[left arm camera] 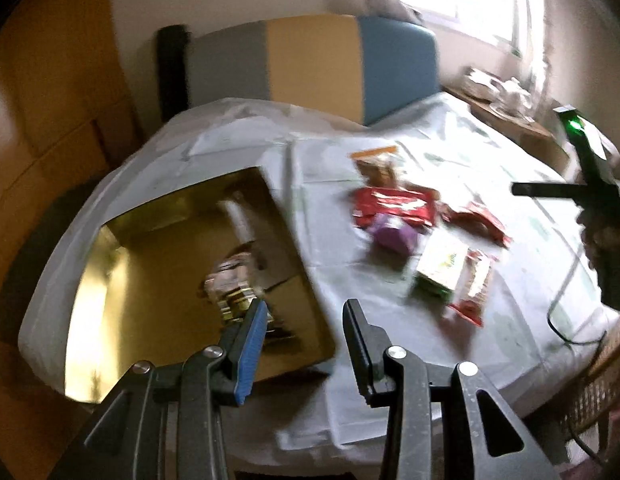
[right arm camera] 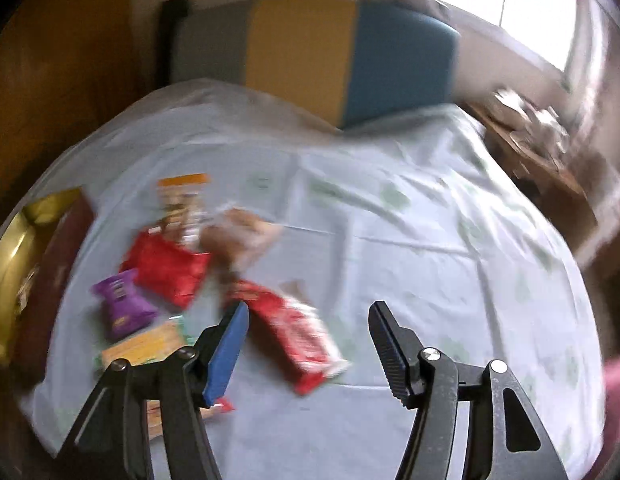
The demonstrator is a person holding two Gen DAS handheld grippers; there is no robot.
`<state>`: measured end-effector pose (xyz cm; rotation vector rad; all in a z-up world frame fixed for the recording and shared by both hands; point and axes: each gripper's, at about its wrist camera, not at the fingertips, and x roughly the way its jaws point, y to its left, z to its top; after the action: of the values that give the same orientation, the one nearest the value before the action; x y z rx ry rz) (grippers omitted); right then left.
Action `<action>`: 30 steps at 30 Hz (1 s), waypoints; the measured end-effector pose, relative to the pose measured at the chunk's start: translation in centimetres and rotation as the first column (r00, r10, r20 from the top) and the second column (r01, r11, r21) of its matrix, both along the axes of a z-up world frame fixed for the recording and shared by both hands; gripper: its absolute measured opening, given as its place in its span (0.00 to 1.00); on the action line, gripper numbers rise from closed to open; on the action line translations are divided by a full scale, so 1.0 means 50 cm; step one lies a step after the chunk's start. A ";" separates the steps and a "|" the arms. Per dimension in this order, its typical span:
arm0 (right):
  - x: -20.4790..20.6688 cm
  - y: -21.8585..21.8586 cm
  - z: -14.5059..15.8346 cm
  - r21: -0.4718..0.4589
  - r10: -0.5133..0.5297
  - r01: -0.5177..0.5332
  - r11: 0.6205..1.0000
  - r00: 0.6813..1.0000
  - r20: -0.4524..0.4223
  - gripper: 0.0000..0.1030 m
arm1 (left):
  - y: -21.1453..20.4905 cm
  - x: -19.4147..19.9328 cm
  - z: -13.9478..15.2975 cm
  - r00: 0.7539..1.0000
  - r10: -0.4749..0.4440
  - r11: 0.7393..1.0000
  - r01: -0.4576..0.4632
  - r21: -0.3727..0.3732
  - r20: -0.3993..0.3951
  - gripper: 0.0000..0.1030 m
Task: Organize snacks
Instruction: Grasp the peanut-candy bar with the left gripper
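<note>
Just ahead of the right hand-held gripper (right arm camera: 305, 316), a long red snack packet (right arm camera: 293, 332) is lying flat on the cloth-covered tabletop (right arm camera: 410, 240), partly between the parted, empty jaws. Lowering squarely over the packet's narrow width before closing looks wise, since it is thin and slippery. Left of it, the purple pouch (right arm camera: 121, 304) is waiting. Beneath the left hand-held gripper (left arm camera: 305, 320), narrowly parted and empty, the gold box (left arm camera: 157, 248) is sitting ready to receive snacks.

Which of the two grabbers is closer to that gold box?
Left. The left gripper hangs over the gold box at its near corner; the right gripper is across the table over the snacks, the box far off.
</note>
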<state>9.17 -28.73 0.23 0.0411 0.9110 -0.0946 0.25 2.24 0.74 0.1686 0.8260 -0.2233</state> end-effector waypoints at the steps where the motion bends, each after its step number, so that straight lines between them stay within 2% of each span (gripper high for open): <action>1: 0.005 -0.026 -0.014 0.028 -0.049 0.050 0.998 0.998 -0.040 0.61 | -0.014 0.003 -0.002 1.000 -0.027 1.000 0.027 0.000 -0.010 0.39; 4: 0.013 -0.063 -0.028 0.068 -0.122 0.129 0.989 0.988 -0.092 0.61 | -0.069 0.013 -0.014 0.987 -0.148 0.989 0.148 -0.013 -0.055 0.39; 7: 0.011 -0.074 -0.021 0.109 -0.136 0.145 0.983 0.987 -0.081 0.62 | -0.131 0.024 -0.036 0.957 -0.269 0.963 0.267 -0.029 -0.107 0.40; 9: 0.007 -0.078 -0.015 0.110 -0.138 0.145 0.983 0.988 -0.068 0.69 | -0.180 0.033 -0.055 0.929 -0.344 0.939 0.344 -0.023 -0.136 0.40; 12: 0.003 -0.069 -0.006 0.111 -0.131 0.136 0.984 0.990 -0.055 0.70 | -0.231 0.051 -0.074 0.902 -0.396 0.917 0.398 -0.026 -0.171 0.40; 16: 0.005 -0.062 -0.009 0.119 -0.130 0.136 0.984 0.990 -0.059 0.71 | -0.289 0.071 -0.091 0.870 -0.451 0.891 0.452 -0.042 -0.199 0.40; 22: 0.004 -0.064 -0.005 0.134 -0.127 0.133 0.982 0.991 -0.051 0.72 | -0.351 0.101 -0.131 0.825 -0.506 0.854 0.521 -0.010 -0.252 0.40; 26: 0.004 -0.066 -0.002 0.145 -0.132 0.137 0.980 0.990 -0.044 0.73 | -0.372 0.128 -0.171 0.819 -0.496 0.853 0.522 0.016 -0.290 0.40; 28: 0.005 -0.068 -0.001 0.151 -0.133 0.138 0.979 0.990 -0.043 0.73 | -0.376 0.137 -0.187 0.812 -0.491 0.856 0.517 -0.001 -0.315 0.40; 30: 0.007 -0.068 0.000 0.147 -0.132 0.137 0.980 0.990 -0.042 0.73 | -0.382 0.134 -0.193 0.808 -0.500 0.851 0.525 -0.005 -0.310 0.32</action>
<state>9.52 -32.12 0.22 0.2415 0.9455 -0.1532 6.96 -16.85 -8.91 0.4465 1.0854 -0.7454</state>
